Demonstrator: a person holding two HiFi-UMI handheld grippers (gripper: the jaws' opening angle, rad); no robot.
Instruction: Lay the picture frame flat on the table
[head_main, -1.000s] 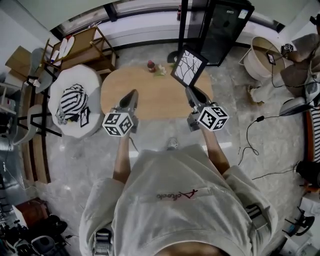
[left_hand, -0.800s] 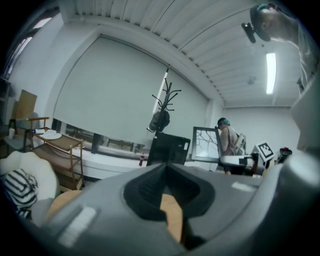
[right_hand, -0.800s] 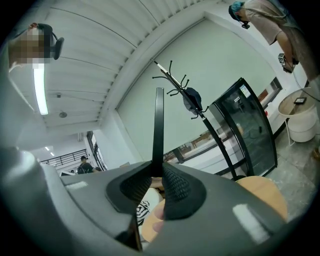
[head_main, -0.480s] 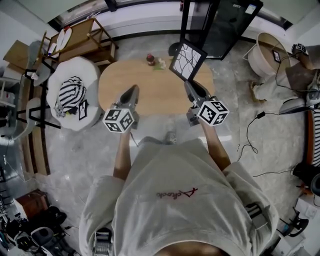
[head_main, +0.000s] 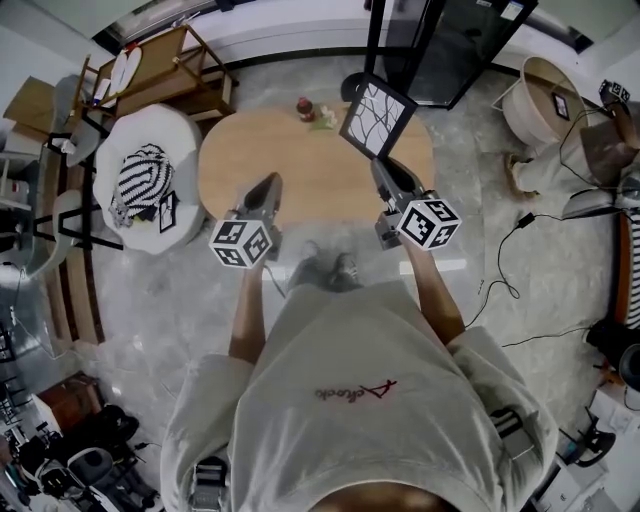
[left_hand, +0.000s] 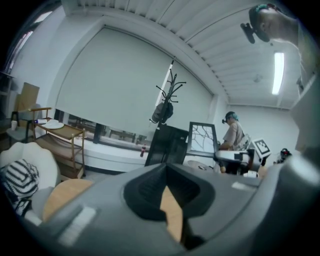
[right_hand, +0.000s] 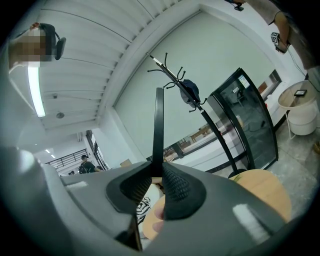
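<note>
One oval table (head_main: 300, 180), grey floor (head_main: 170, 300) (white chair (head_main: 188, 150) beside)

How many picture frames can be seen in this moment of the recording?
1. The picture frame is held upright at the table's far right end, its edge clamped in the right gripper. No other shows, though the room's clutter could hide one.

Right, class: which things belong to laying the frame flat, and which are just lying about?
In the job: picture frame, right gripper shut on its edge, wooden table.
Lying about: red bottle, striped item, white chair, coat stand.
</note>
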